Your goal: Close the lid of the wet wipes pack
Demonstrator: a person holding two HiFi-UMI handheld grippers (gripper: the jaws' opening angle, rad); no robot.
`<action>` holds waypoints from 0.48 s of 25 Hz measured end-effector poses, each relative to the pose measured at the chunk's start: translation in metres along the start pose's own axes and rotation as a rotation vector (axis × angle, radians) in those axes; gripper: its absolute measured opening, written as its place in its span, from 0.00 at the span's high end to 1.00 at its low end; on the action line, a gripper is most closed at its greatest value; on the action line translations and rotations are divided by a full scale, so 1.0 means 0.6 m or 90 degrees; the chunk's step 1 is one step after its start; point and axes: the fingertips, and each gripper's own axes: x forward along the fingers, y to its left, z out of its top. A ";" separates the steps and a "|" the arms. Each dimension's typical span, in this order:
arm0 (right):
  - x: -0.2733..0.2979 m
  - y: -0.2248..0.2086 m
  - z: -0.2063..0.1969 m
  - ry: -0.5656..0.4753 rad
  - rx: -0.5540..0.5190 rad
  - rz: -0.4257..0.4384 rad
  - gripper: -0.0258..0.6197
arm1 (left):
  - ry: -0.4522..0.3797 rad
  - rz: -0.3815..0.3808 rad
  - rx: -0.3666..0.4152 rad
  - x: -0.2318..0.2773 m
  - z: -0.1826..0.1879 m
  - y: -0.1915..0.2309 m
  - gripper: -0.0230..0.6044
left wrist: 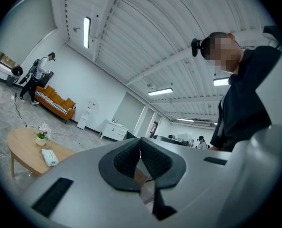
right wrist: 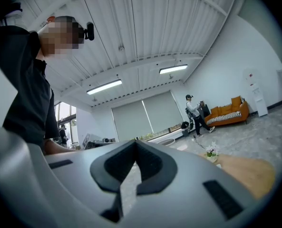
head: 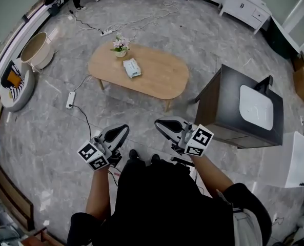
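The wet wipes pack (head: 132,68) lies flat on the oval wooden table (head: 162,81), near its left end; it shows small as the pack (left wrist: 49,157) in the left gripper view. I hold both grippers close to my body, well short of the table. My left gripper (head: 122,131) points up and forward, its jaws pressed together with nothing between them. My right gripper (head: 162,125) is likewise shut and empty. In the gripper views the left gripper (left wrist: 140,141) and right gripper (right wrist: 135,144) have their pads touching at the tips. Whether the pack's lid is up cannot be made out.
A small pot of flowers (head: 120,46) stands on the table beside the pack. A dark cabinet with a white sink (head: 244,106) stands to the right. Cables and a power strip (head: 70,99) lie on the grey floor. A person (right wrist: 197,114) stands by an orange sofa (right wrist: 228,113).
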 end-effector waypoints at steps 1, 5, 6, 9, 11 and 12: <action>-0.004 -0.001 0.002 -0.002 0.000 -0.001 0.95 | -0.001 -0.002 0.005 0.002 0.002 -0.005 0.94; -0.016 -0.003 0.004 -0.009 -0.001 -0.001 0.95 | -0.012 -0.002 0.008 0.003 0.007 -0.016 0.94; -0.018 -0.003 0.004 -0.010 0.000 0.000 0.95 | -0.014 0.000 0.006 0.003 0.006 -0.017 0.94; -0.025 -0.004 0.001 -0.011 0.001 0.003 0.95 | -0.012 0.005 0.006 0.005 -0.002 -0.019 0.94; -0.030 -0.006 0.001 -0.012 -0.001 0.002 0.95 | -0.011 0.005 0.007 0.009 -0.004 -0.021 0.94; -0.033 -0.007 0.001 -0.013 -0.001 0.002 0.95 | -0.012 0.005 0.008 0.010 -0.003 -0.023 0.94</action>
